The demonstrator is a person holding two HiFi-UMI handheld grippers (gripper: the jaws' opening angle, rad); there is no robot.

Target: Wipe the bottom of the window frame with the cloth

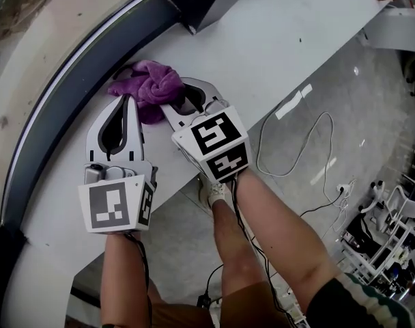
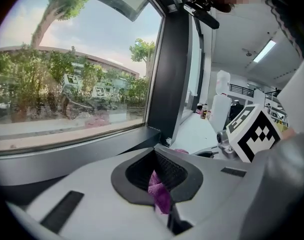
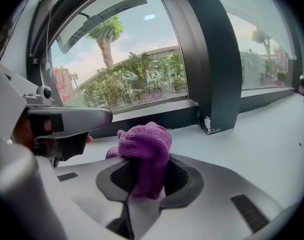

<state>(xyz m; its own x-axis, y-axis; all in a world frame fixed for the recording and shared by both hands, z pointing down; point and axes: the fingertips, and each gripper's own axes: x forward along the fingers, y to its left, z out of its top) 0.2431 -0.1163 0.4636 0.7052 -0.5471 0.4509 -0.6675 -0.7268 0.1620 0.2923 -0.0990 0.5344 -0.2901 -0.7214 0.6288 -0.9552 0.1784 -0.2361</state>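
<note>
A purple cloth (image 1: pixel 149 80) lies bunched on the white sill (image 1: pixel 262 39), close to the dark bottom rail of the window frame (image 1: pixel 64 80). My right gripper (image 1: pixel 190 91) is shut on the cloth (image 3: pixel 144 144), which stands up through its jaws in the right gripper view. My left gripper (image 1: pixel 128 101) sits just left of it, tips together. In the left gripper view a fold of the cloth (image 2: pixel 159 191) fills the slot between the left jaws. The frame's bottom rail (image 3: pixel 157 116) runs just beyond the cloth.
A dark upright post (image 3: pixel 217 59) rises from the sill to the right of the cloth. Below the sill's edge are a white cable (image 1: pixel 289 149) on the glossy floor, a shoe (image 1: pixel 214 191) and a white equipment rack (image 1: pixel 392 231).
</note>
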